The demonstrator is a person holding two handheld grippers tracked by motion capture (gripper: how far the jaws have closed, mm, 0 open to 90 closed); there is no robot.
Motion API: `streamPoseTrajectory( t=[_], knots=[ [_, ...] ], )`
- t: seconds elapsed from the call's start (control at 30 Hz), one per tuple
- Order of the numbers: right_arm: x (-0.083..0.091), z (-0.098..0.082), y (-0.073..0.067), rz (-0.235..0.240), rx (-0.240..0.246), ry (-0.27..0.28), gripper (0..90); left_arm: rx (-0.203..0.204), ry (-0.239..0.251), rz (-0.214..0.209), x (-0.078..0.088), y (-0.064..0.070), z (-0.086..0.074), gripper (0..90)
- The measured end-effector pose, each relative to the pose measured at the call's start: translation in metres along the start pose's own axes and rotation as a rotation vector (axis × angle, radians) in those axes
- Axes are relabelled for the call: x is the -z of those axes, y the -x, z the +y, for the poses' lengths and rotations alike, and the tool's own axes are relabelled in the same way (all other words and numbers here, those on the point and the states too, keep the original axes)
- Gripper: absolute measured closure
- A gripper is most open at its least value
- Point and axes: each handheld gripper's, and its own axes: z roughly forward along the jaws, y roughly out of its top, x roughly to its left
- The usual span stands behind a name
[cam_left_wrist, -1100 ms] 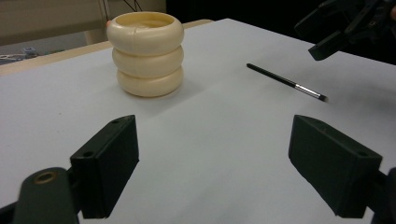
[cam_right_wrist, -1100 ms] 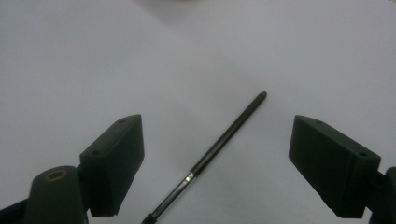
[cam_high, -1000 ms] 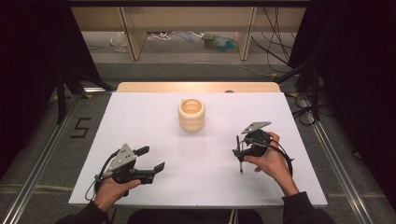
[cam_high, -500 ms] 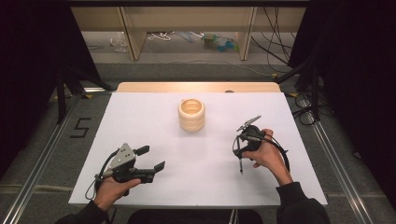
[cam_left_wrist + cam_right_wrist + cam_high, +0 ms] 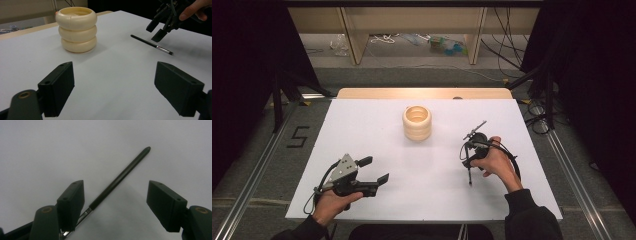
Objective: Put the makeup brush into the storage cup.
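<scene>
A thin black pen point(image 5: 469, 176) point(image 5: 150, 44) point(image 5: 120, 178) lies flat on the white table point(image 5: 362, 125), right of centre. My right gripper point(image 5: 468, 156) point(image 5: 155, 31) point(image 5: 116, 205) points steeply down over it. Its jaws straddle the pen and have just been closing; the pads do not press on the pen, which runs close by the left jaw. A cream holder shaped like three stacked rings point(image 5: 417, 123) point(image 5: 76, 28) stands upright at the table's middle back. My left gripper point(image 5: 376, 169) point(image 5: 117, 87) rests open near the front left, aimed toward the holder, nothing between its jaws.
A wooden strip point(image 5: 422, 93) borders the table's far edge. Metal rails point(image 5: 257, 175) run along both sides on the floor, with a "5" mark point(image 5: 298, 136) at left. Cables and shelf legs lie beyond the far edge.
The right hand has shifted a little left and lower, tipping its gripper down over the pen. The left hand and the holder have stayed put.
</scene>
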Motion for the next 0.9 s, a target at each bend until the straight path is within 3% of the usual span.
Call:
streamPoseTrajectory(
  t=[0.13,0.23,0.63,0.67,0.8,0.9],
  knots=[
    [0.001,0.003,0.001,-0.002,0.009,-0.006,36.0,-0.008,0.003,-0.008,0.0,0.0,0.0,16.2],
    [0.0,0.006,-0.001,-0.004,-0.003,-0.03,37.4,0.012,0.009,0.002,0.0,0.0,0.0,16.4],
    [-0.009,0.008,-0.005,0.012,-0.003,-0.115,43.9,-0.003,0.008,0.0,0.0,0.0,0.001,16.4],
    [-0.009,0.008,-0.005,0.012,-0.003,-0.115,43.9,0.014,0.011,0.0,0.0,0.001,0.001,16.4],
    [-0.01,0.008,-0.006,0.017,0.01,-0.124,46.3,-0.009,0.007,0.0,0.001,0.0,0.001,16.4],
    [-0.012,0.008,-0.007,0.021,0.013,-0.129,48.0,0.006,0.008,-0.001,0.001,0.001,0.001,16.4]
  ],
)
